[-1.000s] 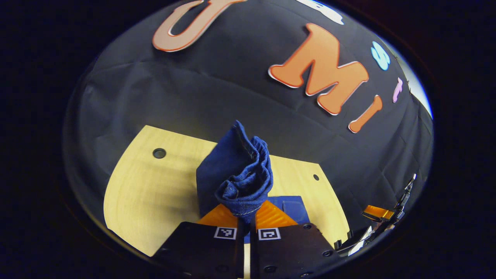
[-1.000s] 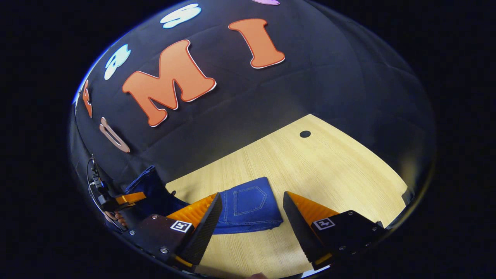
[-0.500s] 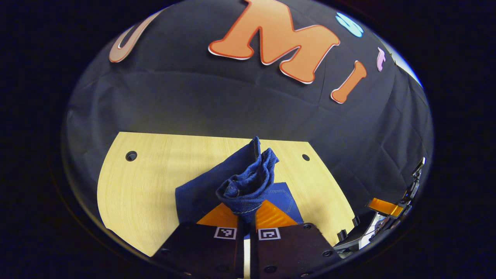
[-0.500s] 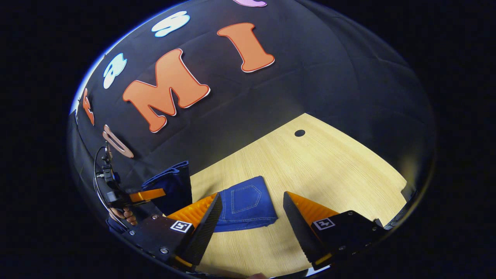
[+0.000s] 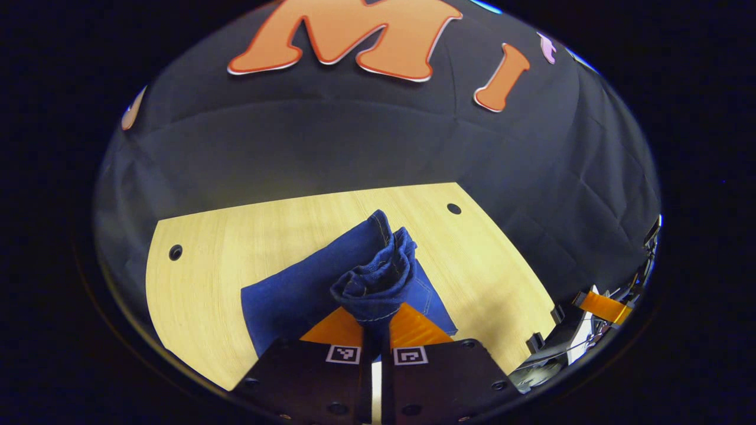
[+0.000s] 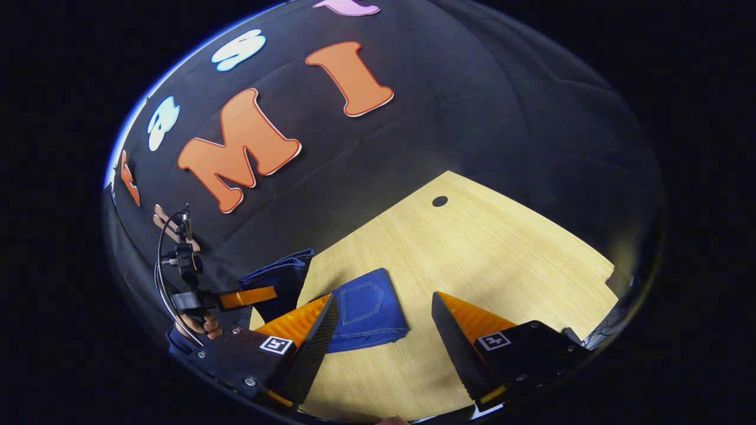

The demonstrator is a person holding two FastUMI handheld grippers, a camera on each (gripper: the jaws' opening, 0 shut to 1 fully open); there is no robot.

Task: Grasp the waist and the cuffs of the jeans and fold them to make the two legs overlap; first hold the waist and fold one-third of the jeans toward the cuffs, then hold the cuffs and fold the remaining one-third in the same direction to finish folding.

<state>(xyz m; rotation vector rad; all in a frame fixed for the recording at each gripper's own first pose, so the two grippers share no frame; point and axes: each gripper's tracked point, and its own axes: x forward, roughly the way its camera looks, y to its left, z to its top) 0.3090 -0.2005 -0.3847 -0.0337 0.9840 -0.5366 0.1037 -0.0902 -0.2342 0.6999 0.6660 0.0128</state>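
**Left gripper clamped on bunched denim; right gripper spread above table**

Left gripper view: the left gripper [image 5: 375, 321] sits at bottom centre of the frame, its two fingers drawn together on a bunched wad of the jeans [image 5: 331, 283]. The gathered cloth, with a stitched hem edge showing, rises from between the fingers toward frame centre. Behind the wad, a flat panel of denim slopes down to the lower left and meets the wooden table [image 5: 236, 248]. A further flat part of the jeans, with pocket stitching, lies on the table just right of the wad. Two round holes [image 5: 175, 252] in the tabletop show, one at the left edge of the board and one at upper right. The right gripper [image 5: 602, 307] shows at the lower right rim of the frame, well apart from the jeans.

Right gripper view: the right gripper's fingers stand wide apart at the bottom of the frame, nothing between them but bare table. The folded portion of the jeans, back pocket [image 6: 360, 302] facing up, lies flat on the table at lower centre-left, partly behind the left-hand finger. At far lower left, a hand [image 6: 198, 324] holds the left gripper, with a lifted fold of denim just right of it.
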